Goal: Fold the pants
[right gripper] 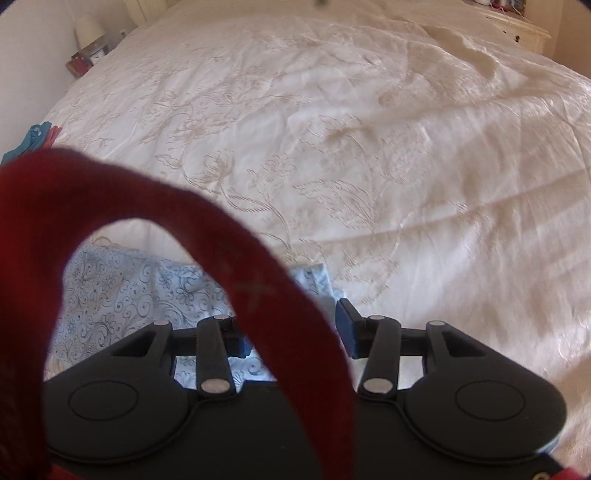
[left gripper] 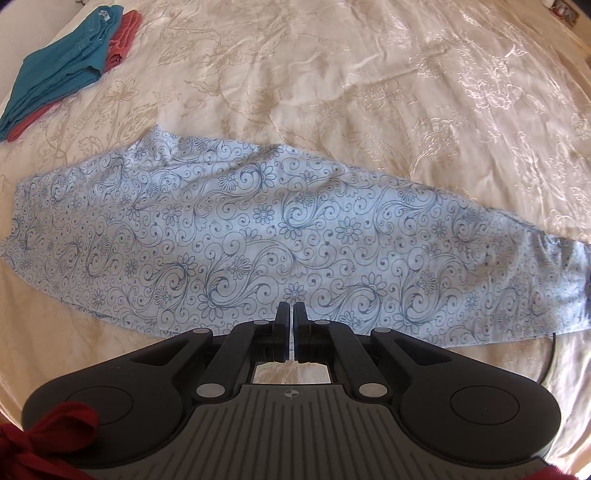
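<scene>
Here, left gripper [left gripper: 291, 308] pinched nearly together over the near edge of the pants [left gripper: 280, 240] lying flat across the bedspread [left gripper: 369, 74], right gripper [right gripper: 295, 325] spread wide beside their end, holding nothing visible, partly hidden by a red strap [right gripper: 258, 280].

Home bedroom, embroidered cream bedspread [right gripper: 369, 147], bedside lamp [right gripper: 88, 27], white dresser [right gripper: 524, 35]

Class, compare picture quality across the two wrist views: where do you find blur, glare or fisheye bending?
Left wrist view: sharp, with the patterned pants bowed by fisheye and sheen on the bedspread. Right wrist view: softer overall, a blurred red strap blocks the lens, and the bedspread looks washed out.
</scene>
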`<action>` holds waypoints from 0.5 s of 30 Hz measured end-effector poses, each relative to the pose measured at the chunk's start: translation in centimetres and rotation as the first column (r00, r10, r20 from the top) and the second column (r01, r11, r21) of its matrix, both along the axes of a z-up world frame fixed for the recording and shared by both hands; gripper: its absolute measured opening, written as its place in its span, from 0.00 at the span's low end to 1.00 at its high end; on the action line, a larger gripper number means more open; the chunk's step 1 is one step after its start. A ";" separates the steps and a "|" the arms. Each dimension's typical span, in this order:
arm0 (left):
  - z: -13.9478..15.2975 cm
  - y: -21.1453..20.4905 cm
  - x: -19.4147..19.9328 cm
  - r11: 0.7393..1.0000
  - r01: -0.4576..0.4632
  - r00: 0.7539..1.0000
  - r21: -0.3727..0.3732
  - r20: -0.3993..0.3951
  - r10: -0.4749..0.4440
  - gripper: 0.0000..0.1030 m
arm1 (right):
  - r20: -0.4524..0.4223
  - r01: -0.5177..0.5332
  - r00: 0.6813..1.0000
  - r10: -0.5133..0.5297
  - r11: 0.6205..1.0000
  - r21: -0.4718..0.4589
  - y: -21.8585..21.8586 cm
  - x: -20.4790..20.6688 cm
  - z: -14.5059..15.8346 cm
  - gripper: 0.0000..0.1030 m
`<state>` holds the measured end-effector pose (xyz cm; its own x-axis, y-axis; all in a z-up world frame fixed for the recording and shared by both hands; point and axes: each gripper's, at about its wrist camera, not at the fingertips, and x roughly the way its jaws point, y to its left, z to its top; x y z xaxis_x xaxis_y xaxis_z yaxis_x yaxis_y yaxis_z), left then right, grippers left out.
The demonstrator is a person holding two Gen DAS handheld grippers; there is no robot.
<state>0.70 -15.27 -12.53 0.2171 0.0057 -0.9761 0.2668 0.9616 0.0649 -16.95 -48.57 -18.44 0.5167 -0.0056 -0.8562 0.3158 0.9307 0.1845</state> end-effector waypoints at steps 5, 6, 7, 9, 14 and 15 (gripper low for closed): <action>-0.1 -1.2 -0.1 1.000 0.018 1.000 0.006 0.000 -0.018 0.03 | -0.022 0.019 1.000 -0.017 0.995 0.102 -1.3 -1.2 -1.4 0.54; -0.2 -1.4 -0.2 1.000 0.018 1.000 0.007 -0.001 -0.018 0.03 | -0.022 0.008 1.000 -0.005 0.993 0.119 -1.3 -1.0 -1.8 0.55; -0.2 -1.4 -0.2 1.000 0.019 1.000 0.008 -0.002 -0.019 0.03 | -0.022 -0.001 1.000 0.004 0.991 0.137 -1.2 -0.7 -2.0 0.56; -0.2 -1.6 -0.2 1.000 0.019 1.000 0.008 -0.003 -0.019 0.03 | -0.027 0.006 1.000 -0.001 0.984 0.178 -1.4 -0.3 -2.5 0.56; -0.5 -2.5 -0.1 1.000 0.023 1.000 0.007 -0.003 -0.023 0.03 | -0.043 0.047 0.998 -0.036 0.953 0.299 -2.2 0.3 -3.0 0.58; -0.6 -2.8 0.0 1.000 0.026 1.000 0.005 -0.001 -0.026 0.03 | -0.043 0.050 0.998 -0.039 0.953 0.297 -2.3 0.1 -3.0 0.52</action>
<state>0.70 -18.02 -13.14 0.2163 0.0052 -0.9763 0.2917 0.9540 0.0697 -16.83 -50.86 -21.46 0.4903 0.2303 -0.8406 0.3676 0.8198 0.4390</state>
